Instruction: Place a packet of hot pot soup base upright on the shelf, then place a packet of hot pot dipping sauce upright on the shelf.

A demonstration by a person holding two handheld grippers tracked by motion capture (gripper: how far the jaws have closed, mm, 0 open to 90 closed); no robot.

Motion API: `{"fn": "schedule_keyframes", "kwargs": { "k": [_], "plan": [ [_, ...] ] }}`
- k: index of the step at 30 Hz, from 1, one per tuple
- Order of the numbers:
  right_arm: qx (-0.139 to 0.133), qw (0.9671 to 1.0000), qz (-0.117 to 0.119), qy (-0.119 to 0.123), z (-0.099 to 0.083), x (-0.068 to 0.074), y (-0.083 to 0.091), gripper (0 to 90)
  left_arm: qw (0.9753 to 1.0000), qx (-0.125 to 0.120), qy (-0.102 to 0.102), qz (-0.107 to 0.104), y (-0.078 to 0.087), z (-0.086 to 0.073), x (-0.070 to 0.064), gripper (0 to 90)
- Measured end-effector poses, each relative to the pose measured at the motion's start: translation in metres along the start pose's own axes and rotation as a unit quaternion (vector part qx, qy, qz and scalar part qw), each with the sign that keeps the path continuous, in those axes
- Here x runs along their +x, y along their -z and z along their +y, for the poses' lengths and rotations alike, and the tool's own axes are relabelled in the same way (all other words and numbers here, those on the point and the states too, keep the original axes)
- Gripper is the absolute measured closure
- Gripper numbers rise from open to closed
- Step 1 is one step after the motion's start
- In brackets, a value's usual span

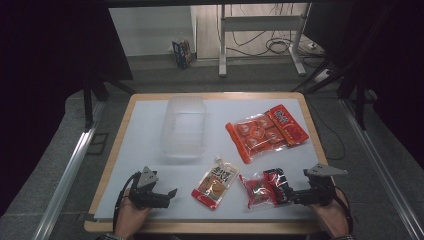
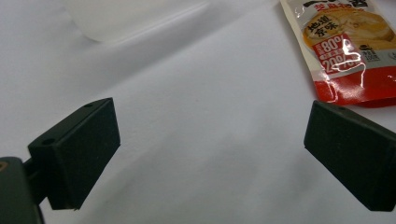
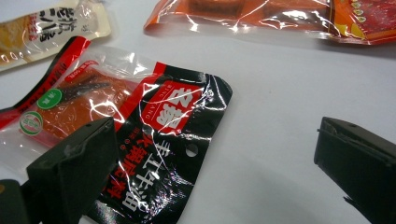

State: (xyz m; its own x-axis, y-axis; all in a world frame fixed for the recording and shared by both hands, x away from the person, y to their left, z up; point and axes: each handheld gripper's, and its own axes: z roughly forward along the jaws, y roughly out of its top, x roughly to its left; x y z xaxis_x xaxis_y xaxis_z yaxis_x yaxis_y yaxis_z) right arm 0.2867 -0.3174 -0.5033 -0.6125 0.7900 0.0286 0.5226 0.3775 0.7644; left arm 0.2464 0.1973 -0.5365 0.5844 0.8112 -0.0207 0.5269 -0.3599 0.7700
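Nothing is packed yet: my left gripper (image 1: 170, 194) and right gripper (image 1: 289, 192) both gape wide and empty, three snack packets (image 1: 263, 187) lie on the table, the clear bin (image 1: 184, 127) looks empty

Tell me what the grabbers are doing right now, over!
Left gripper open, empty, over bare white table. Right gripper open beside red-and-black plastic snack packet, not gripping. Nothing blocking.
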Motion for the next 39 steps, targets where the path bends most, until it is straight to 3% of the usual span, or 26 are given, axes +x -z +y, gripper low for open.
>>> {"fn": "schedule_keyframes", "kwargs": {
  "k": [31,39],
  "plan": [
    [0.006,0.9999,-0.011,-0.002,0.008,-0.007,-0.007,0.5,0.9999,-0.008,-0.011,-0.003,0.000,0.000,-0.001,3.5],
    [0.002,0.9998,-0.016,-0.008,0.013,-0.012,-0.009,0.5,0.9998,-0.016,0.010,0.005,0.003,0.000,0.001,4.3]
  ]
}}
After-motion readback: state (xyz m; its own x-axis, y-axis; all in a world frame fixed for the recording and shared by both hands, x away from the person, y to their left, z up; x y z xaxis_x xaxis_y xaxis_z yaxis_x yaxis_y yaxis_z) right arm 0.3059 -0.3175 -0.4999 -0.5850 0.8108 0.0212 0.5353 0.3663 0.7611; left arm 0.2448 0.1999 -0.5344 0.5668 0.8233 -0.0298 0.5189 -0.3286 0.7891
